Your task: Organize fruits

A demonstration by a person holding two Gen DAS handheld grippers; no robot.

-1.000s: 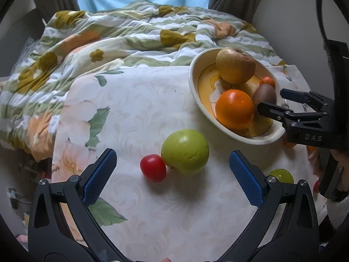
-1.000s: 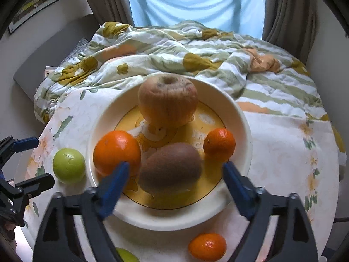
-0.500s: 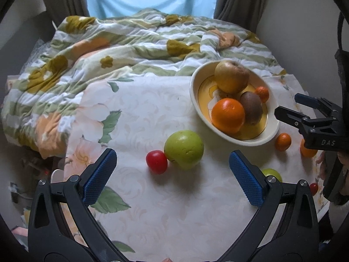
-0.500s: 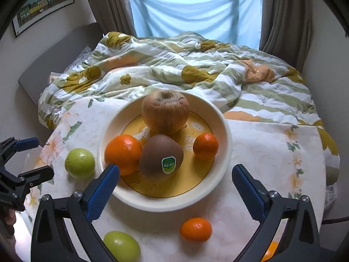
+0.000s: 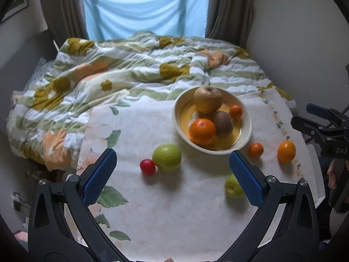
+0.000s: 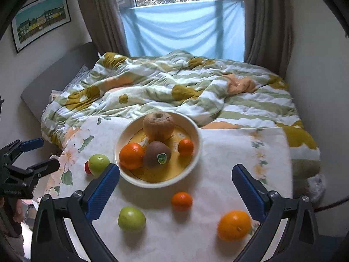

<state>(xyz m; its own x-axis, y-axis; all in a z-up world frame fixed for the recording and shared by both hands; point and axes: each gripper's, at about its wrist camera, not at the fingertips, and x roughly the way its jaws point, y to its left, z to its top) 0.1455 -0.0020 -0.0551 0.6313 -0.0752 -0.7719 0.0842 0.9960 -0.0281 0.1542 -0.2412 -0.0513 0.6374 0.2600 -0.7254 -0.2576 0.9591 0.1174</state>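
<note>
The round cream bowl with a yellow inside (image 6: 197, 139) stands on the worktop covered with a white flowered cloth (image 6: 229, 152), and I use it as the landmark. Inside the bowl lie a big brownish wrinkled apple (image 6: 158, 125) at the far side, a brown kiwi with a green sticker (image 6: 157, 154) in the middle, a large orange (image 6: 131, 156) touching the kiwi on its left, and a small mandarin (image 6: 185, 147) on its right.

Outside the bowl, to its left, a big green apple (image 5: 166, 157) rests with a small red tomato (image 5: 147, 167) touching it. In front of the bowl lie a second green apple (image 6: 131, 219), a small loose mandarin (image 6: 181, 200) and, further to the right, a loose orange (image 6: 234, 224).

The left claw (image 5: 173, 174) is wide apart and holds nothing. The right claw (image 6: 174, 188) is also at its widest and empty, hanging above the fruits in front of the bowl.

Behind the bowl is a bed with a striped green and white blanket (image 6: 174, 87).
</note>
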